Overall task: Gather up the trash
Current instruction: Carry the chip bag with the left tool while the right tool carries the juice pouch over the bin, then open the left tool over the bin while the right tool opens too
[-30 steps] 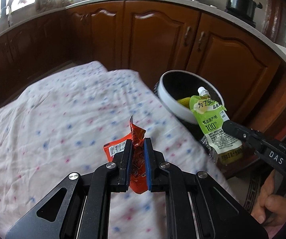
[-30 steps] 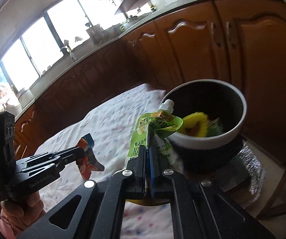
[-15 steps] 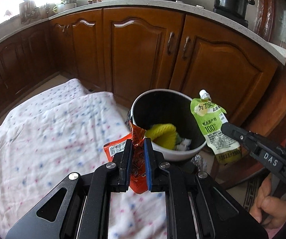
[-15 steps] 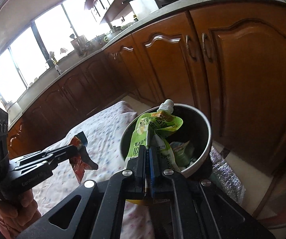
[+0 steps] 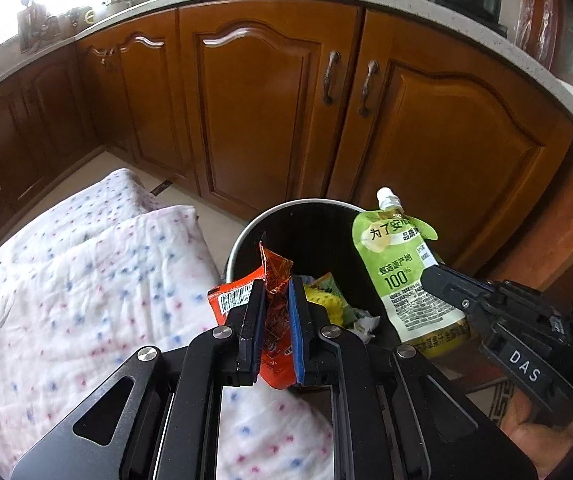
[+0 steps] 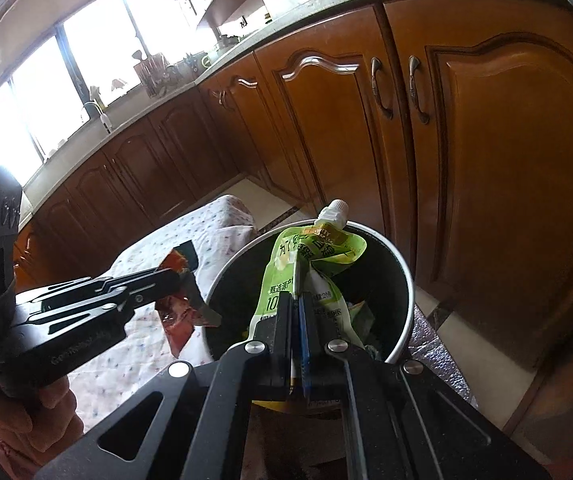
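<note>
Both tongs are drifting over the bin (image 5: 242, 236) at lower centre, left tongs (image 5: 277, 312) clamping the orange wrapper (image 5: 274, 276), right tongs (image 6: 299, 316) clamping the green pouch (image 6: 286, 276).

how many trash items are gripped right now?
2. The orange snack wrapper is in the left gripper; the green drink pouch is in the right gripper. More trash lies loose in the bin.

One wrapper (image 5: 274, 280), one pouch (image 5: 402, 276), one bin (image 5: 246, 236)

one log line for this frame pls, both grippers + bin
left gripper: shut on orange wrapper | right gripper: shut on green pouch | trash bin: holds trash, both items over it | release: not yet
</note>
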`<control>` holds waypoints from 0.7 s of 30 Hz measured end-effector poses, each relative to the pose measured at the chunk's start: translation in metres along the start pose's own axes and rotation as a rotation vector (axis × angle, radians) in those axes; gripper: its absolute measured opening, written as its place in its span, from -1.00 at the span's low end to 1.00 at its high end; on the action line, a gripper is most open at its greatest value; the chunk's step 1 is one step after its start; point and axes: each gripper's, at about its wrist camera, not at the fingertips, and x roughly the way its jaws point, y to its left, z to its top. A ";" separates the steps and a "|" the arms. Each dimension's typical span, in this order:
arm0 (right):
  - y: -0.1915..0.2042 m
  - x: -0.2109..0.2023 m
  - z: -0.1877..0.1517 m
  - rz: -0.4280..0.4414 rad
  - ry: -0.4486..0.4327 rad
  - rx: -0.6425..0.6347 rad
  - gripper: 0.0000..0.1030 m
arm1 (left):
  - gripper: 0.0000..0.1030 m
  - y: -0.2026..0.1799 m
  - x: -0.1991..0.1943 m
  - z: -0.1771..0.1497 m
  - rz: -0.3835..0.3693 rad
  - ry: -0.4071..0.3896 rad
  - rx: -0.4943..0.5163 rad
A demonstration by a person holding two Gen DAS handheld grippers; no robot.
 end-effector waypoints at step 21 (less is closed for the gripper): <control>-0.012 0.033 0.011 -0.008 0.076 0.000 -0.94 | -0.79 -0.023 0.051 0.009 0.011 0.095 0.042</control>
